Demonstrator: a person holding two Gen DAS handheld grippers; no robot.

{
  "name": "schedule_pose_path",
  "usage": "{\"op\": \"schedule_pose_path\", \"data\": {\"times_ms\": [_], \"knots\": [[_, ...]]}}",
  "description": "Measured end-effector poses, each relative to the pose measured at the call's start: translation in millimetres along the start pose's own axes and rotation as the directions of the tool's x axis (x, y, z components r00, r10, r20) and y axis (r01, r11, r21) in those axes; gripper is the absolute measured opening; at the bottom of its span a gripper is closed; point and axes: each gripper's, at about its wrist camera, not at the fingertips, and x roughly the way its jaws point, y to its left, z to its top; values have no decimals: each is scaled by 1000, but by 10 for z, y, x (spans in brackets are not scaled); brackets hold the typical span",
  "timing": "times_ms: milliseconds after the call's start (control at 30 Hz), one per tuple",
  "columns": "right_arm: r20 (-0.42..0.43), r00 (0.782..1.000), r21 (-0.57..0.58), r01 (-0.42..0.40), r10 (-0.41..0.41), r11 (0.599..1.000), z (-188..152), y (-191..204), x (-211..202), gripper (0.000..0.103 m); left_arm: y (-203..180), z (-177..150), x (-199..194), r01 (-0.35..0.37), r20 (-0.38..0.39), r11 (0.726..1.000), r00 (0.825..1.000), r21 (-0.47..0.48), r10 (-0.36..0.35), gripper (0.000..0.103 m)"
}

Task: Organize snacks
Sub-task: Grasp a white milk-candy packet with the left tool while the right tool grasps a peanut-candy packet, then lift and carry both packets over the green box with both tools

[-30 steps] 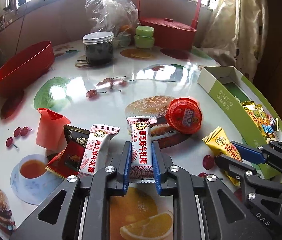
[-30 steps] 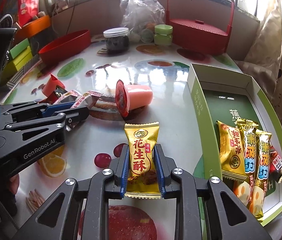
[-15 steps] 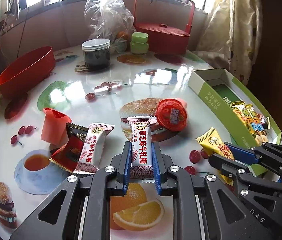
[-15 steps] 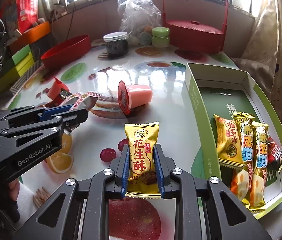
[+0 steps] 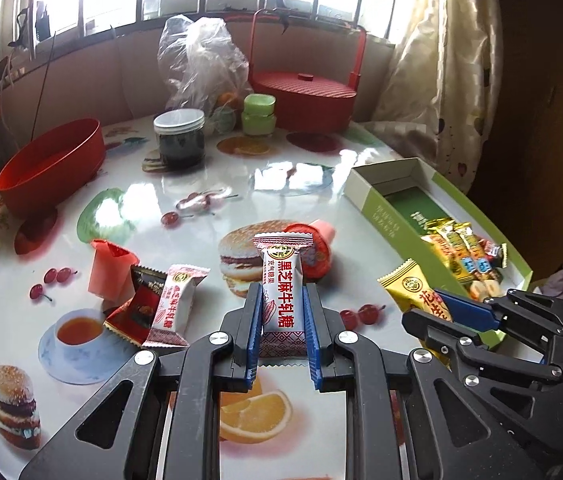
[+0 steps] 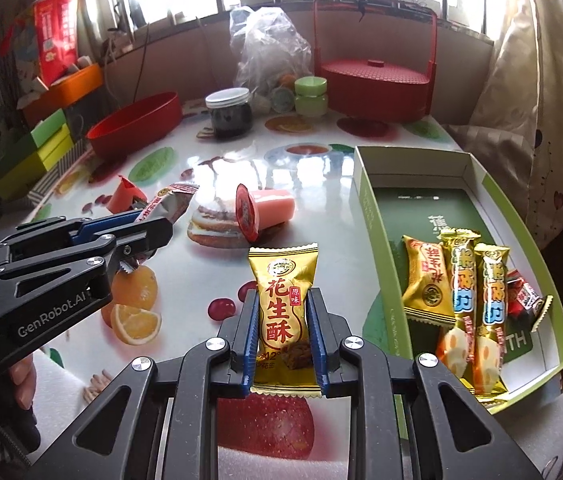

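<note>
Snacks lie in three places: two are held, some are loose on the tabletop (image 5: 361, 184), and some are in the green box (image 6: 377, 216) at the right. The left gripper (image 5: 281, 316) has its jaws clamped on a white candy packet with red print (image 5: 281, 280), held upright above the tabletop. The right gripper (image 6: 283, 324) has its jaws closed on a gold candy packet (image 6: 281, 304), also upright. Inside the green box several gold packets (image 6: 457, 292) lie side by side near its near end, with a small red sweet (image 6: 523, 298) beside them. Loose on the tabletop are a pink jelly cup (image 6: 261, 210) lying on its side, a second white packet (image 5: 175, 300), a dark red packet (image 5: 139, 308) touching it, and a red paper piece (image 5: 111, 268) just behind them. A red bowl (image 5: 49, 164) and a dark jar (image 5: 179, 138) stand farther back.
</note>
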Motion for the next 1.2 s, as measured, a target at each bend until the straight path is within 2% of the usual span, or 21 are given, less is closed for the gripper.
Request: {"op": "schedule_pose_path", "data": {"times_ms": [667, 1200], "knots": [[63, 996, 80, 55, -60, 995, 0, -316, -360, 22, -370, 163, -60, 75, 27, 996, 997, 47, -76, 20], [69, 989, 154, 116, -128, 981, -67, -714, -505, 22, -786, 309, 54, 141, 20, 986, 989, 94, -143, 20]]}}
